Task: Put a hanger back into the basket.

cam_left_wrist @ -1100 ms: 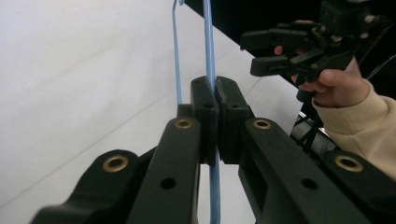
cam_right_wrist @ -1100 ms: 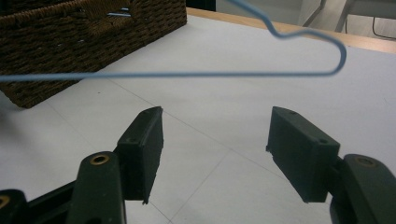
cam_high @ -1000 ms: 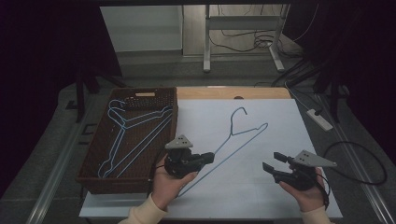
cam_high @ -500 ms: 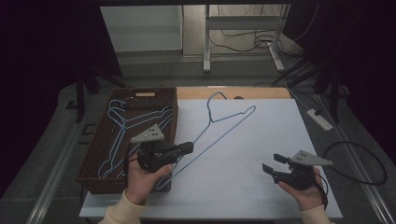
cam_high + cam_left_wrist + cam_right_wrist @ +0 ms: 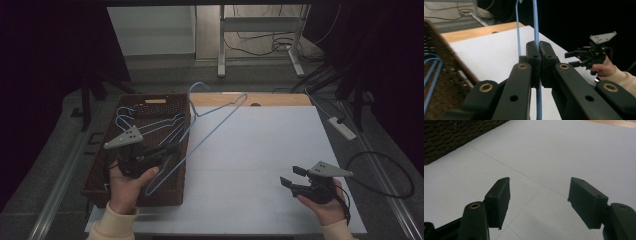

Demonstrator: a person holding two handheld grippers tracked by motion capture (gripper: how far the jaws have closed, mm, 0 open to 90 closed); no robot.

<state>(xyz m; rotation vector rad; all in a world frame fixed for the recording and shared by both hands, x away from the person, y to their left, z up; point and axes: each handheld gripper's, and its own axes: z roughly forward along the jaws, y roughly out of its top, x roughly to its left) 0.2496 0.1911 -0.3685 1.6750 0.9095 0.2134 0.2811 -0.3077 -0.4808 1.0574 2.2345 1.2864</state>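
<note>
blue hanger (image 5: 210,127) is up in the air, tilted over the right edge of the brown basket (image 5: 95,180), with its hook past the basket's far corner. the left gripper (image 5: 167,150) has its jaws squeezed tight on the hanger's wire, over the basket. more blue hangers (image 5: 150,122) lie inside the basket. the right gripper (image 5: 292,176) is well to the right of the basket, above the white table (image 5: 260,145), with its jaws wide apart and nothing between them.
</note>
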